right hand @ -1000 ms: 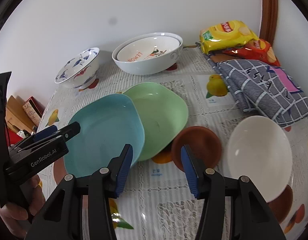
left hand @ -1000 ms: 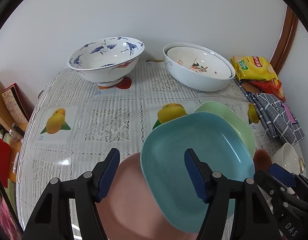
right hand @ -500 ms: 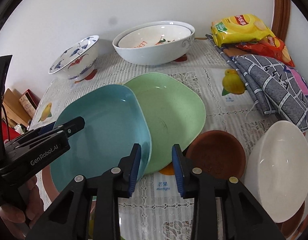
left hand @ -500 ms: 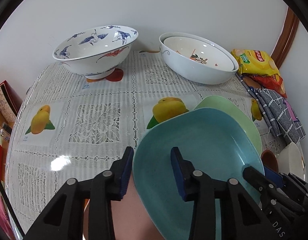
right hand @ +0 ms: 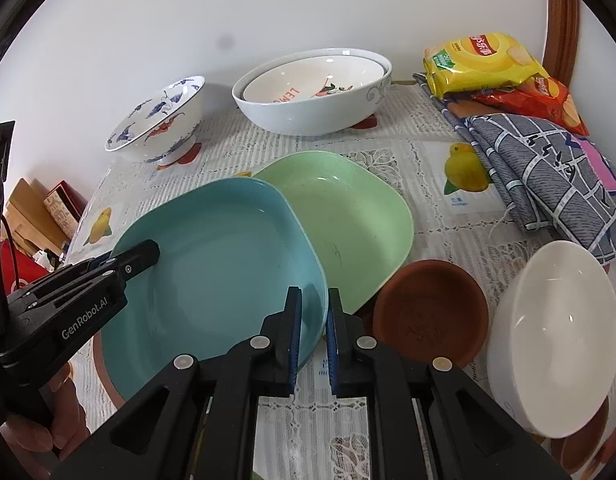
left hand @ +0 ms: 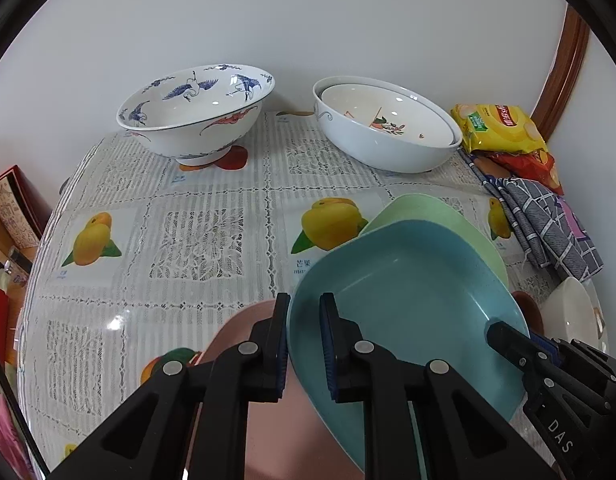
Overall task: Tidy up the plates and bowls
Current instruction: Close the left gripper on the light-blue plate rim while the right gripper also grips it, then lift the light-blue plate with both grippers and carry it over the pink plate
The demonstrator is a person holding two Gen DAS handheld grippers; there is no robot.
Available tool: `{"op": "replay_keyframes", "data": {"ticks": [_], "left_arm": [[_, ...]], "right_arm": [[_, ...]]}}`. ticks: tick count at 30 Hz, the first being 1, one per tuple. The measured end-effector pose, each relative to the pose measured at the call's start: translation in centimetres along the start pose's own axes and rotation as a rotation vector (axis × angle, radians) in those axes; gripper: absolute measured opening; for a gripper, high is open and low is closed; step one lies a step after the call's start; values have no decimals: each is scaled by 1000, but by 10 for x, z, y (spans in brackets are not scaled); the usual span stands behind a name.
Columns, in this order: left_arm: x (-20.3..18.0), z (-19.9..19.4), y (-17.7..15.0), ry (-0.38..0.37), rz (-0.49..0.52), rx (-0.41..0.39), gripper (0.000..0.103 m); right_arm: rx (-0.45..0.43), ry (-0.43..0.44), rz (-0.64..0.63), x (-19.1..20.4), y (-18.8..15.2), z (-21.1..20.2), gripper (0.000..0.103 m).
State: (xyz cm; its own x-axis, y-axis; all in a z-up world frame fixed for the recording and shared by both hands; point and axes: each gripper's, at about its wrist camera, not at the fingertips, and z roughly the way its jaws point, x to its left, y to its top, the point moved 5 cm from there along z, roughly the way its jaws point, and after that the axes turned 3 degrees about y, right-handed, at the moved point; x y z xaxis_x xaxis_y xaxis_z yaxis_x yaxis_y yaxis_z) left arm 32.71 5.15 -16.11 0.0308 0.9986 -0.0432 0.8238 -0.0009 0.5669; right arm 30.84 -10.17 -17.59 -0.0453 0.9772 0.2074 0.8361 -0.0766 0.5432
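Gripping opposite rims of the blue plate (left hand: 408,304), the left gripper (left hand: 304,336) and right gripper (right hand: 313,328) have just closed. Only the right view shows it overlapping the green plate (right hand: 348,216), tilted, no clear long axis.

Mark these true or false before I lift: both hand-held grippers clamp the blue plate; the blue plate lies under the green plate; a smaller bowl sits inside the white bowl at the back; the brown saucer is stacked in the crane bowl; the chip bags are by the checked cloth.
1. Both hand-held grippers, left and right, clamp the blue plate: true; their jaws have just been closing on its rim.
2. Blue plate under the green plate: false; it overlaps on top.
3. Smaller bowl nested in the white bowl: true.
4. Brown saucer in the crane bowl: false; it sits on the table beside the green plate.
5. Chip bags by the checked cloth: true.
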Motion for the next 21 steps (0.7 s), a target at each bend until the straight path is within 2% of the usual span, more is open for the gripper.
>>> {"op": "replay_keyframes", "data": {"ticks": [14,21], "left_arm": [[-18,-52,-17,-54,5,-37,14],[-22,-69,-26,-105,23,-43,13]], "right_arm": [[-57,-16,45,-9,-16,-61,9],[-80,-41,83,-10,-30,-85,9]]}}
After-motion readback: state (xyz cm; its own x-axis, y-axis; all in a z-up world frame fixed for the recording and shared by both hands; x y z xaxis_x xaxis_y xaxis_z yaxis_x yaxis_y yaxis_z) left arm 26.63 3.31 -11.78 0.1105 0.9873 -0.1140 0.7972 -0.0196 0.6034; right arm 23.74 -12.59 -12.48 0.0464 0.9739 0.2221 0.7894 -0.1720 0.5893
